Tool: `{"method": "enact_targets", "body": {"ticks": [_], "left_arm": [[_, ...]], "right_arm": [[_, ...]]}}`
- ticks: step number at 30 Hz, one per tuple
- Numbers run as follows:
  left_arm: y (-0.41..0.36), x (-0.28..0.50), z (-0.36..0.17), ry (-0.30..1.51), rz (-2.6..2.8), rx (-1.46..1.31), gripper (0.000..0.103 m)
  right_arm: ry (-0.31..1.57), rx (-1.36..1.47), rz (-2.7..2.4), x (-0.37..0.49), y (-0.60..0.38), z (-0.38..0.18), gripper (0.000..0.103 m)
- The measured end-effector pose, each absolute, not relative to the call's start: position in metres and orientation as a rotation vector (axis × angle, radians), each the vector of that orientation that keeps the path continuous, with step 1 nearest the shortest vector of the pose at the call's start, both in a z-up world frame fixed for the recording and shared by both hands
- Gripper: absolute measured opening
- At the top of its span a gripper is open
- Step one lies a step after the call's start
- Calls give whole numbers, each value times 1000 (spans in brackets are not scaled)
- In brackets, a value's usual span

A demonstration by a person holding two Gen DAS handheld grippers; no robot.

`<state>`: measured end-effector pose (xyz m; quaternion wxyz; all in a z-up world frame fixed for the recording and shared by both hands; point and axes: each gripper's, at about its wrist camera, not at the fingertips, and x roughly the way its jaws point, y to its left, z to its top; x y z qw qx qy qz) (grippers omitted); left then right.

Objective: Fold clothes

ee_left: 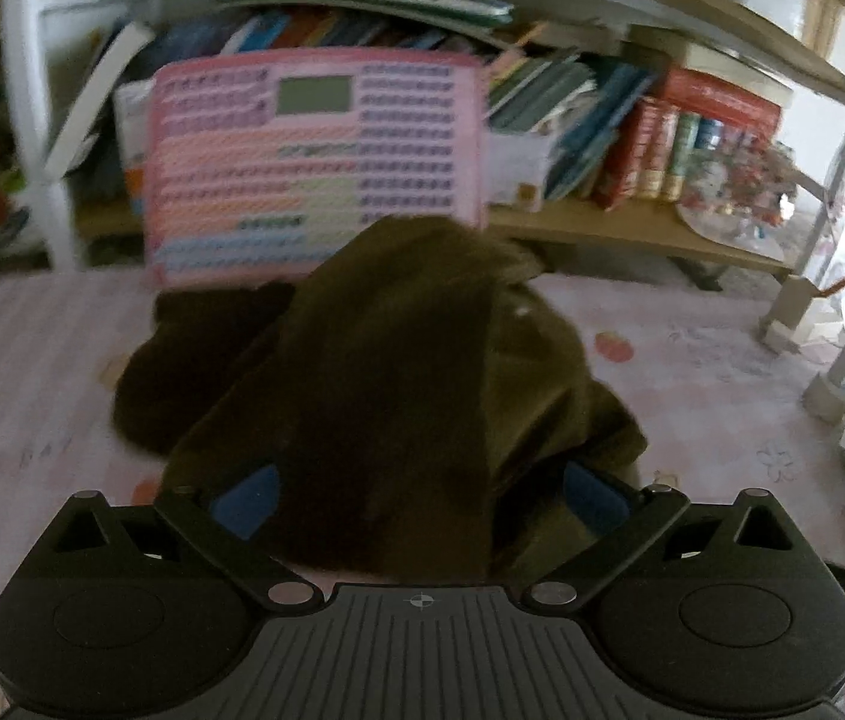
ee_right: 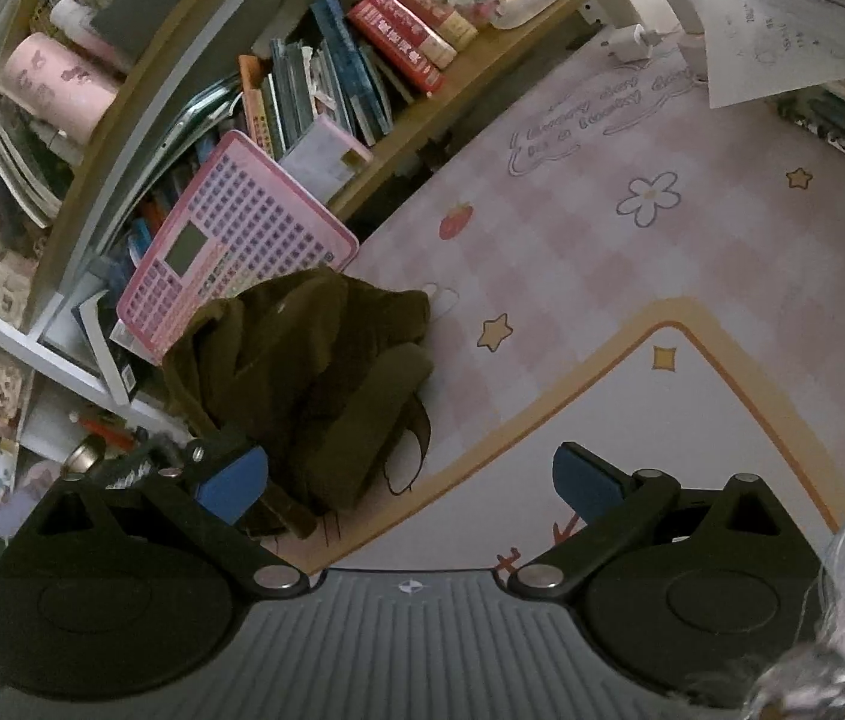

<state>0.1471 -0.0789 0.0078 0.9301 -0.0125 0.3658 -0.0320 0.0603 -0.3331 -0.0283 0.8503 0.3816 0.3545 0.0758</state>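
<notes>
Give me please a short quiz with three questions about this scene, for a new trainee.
1. True or false: the dark olive garment lies flat and neatly folded.
2. What leans on the bookshelf right behind the garment? A) a mirror B) a pink keyboard toy C) a lamp
3. Are the jaws of the right gripper open or shut?

Key: 1 false, it is a crumpled heap; 2 B; 3 open, with only the desk mat between them.

Dark olive-brown garment (ee_right: 314, 372), crumpled in a heap, on pink checked mat (ee_right: 632, 252)
</notes>
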Motion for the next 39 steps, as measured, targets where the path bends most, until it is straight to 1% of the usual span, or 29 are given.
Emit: {"method": "enact_targets", "body": {"ticks": [3, 4, 5, 6, 7, 8, 9, 10, 16, 20, 22, 25, 30, 35, 39], "left_arm": [[-76, 165, 3, 751, -11, -44, 101], [-72, 170, 1, 753, 10, -67, 100], [-67, 174, -1, 754, 18, -86, 94], [-62, 176, -2, 753, 19, -102, 72], [-56, 177, -3, 751, 23, -113, 35], [-50, 176, -3, 750, 29, -124, 21], [-44, 174, -1, 745, 45, -132, 10], [-35, 167, 3, 725, 44, -153, 9], [-12, 97, 51, 624, 22, -146, 5], [-6, 59, 81, 589, 18, -153, 5], [-5, 47, 91, 584, 18, -168, 5], [3, 47, 93, 592, 16, -243, 4], [12, 63, 98, 588, -76, -397, 4], [0, 81, 104, 534, -243, -591, 3], [-15, 91, 108, 523, -313, -572, 3]], "right_arm": [[768, 805, 172, 63, -334, -28, 103], [773, 801, 182, 63, -334, -27, 103], [776, 797, 195, 63, -334, -26, 102], [781, 796, 207, 63, -334, -25, 102], [789, 803, 220, 64, -334, -26, 102], [796, 811, 232, 64, -333, -26, 102], [807, 827, 240, 65, -333, -28, 102], [820, 848, 248, 67, -332, -30, 102], [902, 1044, 335, 83, -322, -45, 102], [968, 1253, 416, 96, -307, -59, 102], [1011, 1411, 440, 100, -298, -71, 102], [1091, 1563, 438, 97, -284, -88, 102], [1159, 1598, 360, 80, -277, -97, 102], [1166, 1667, 369, 68, -266, -103, 102], [1138, 1718, 416, 68, -258, -103, 102]]}}
